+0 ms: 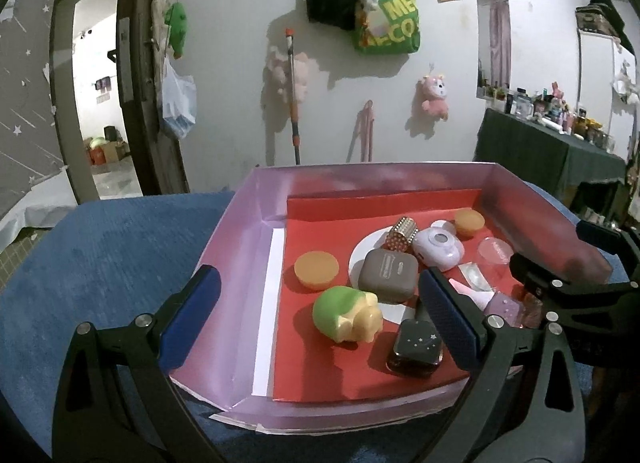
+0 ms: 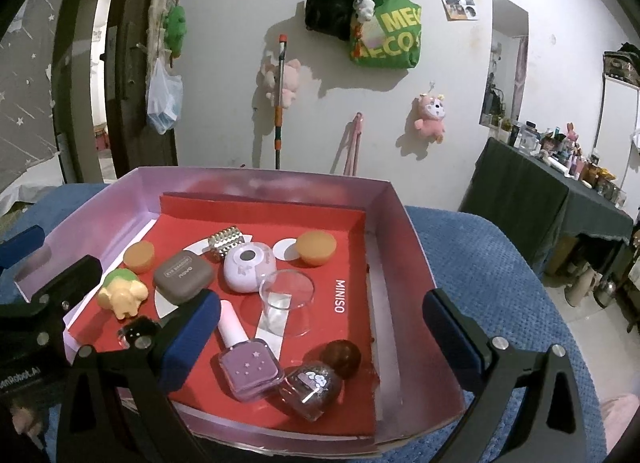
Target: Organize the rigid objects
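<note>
A pink box (image 1: 240, 263) (image 2: 404, 247) with a red liner sits on a blue cloth and holds small items. Among them are a green-and-yellow toy (image 1: 346, 319) (image 2: 120, 295), a grey-brown case (image 1: 386, 275) (image 2: 182, 275), a lilac round case (image 2: 248, 265), two orange lids (image 1: 316, 269) (image 2: 316, 247) and a clear dome (image 2: 286, 299). Near the front lie a lilac polish bottle (image 2: 248, 367), a glitter bottle (image 2: 312, 387) and a dark starred bottle (image 1: 416, 347). My left gripper (image 1: 319, 283) stands open over the box's front left. My right gripper (image 2: 322, 303) stands open over the front right, touching nothing.
The blue cloth (image 1: 100, 255) stretches left of the box and also to its right (image 2: 480, 263). A silver studded cylinder (image 1: 402, 233) lies at the back of the box. A dark-draped table (image 2: 520, 199) crowded with bottles stands at the right, and bags and plush toys hang on the wall.
</note>
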A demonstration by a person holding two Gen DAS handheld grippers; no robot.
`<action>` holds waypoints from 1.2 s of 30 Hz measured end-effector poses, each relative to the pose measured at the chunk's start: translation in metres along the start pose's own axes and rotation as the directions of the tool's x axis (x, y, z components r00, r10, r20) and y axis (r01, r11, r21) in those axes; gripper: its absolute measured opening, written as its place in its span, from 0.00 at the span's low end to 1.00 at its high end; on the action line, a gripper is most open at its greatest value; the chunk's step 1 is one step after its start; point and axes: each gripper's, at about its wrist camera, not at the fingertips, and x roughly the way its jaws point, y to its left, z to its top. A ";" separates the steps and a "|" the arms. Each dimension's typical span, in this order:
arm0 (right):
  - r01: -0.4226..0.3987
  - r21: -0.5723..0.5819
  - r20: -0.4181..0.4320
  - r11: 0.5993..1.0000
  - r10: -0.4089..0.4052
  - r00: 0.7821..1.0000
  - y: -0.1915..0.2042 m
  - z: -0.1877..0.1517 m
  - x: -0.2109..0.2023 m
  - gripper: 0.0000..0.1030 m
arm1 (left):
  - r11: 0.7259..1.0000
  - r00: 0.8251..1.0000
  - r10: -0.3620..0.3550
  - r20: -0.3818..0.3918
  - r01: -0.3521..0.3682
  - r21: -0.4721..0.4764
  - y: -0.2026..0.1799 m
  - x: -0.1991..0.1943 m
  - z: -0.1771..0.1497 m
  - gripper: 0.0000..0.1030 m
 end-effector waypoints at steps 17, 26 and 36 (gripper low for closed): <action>-0.002 0.020 -0.013 1.000 0.002 1.000 -0.004 0.000 0.001 1.00 | 0.999 0.996 -0.026 -0.087 0.024 -0.023 0.005 0.015 0.000 0.98; -0.004 0.021 -0.015 1.000 0.004 1.000 -0.004 -0.001 0.001 1.00 | 0.999 0.995 -0.026 -0.096 0.024 -0.022 0.003 0.015 0.000 0.98; -0.003 0.021 -0.016 1.000 0.003 1.000 -0.004 -0.001 0.001 1.00 | 0.999 0.995 -0.026 -0.101 0.024 -0.022 0.003 0.017 -0.001 0.98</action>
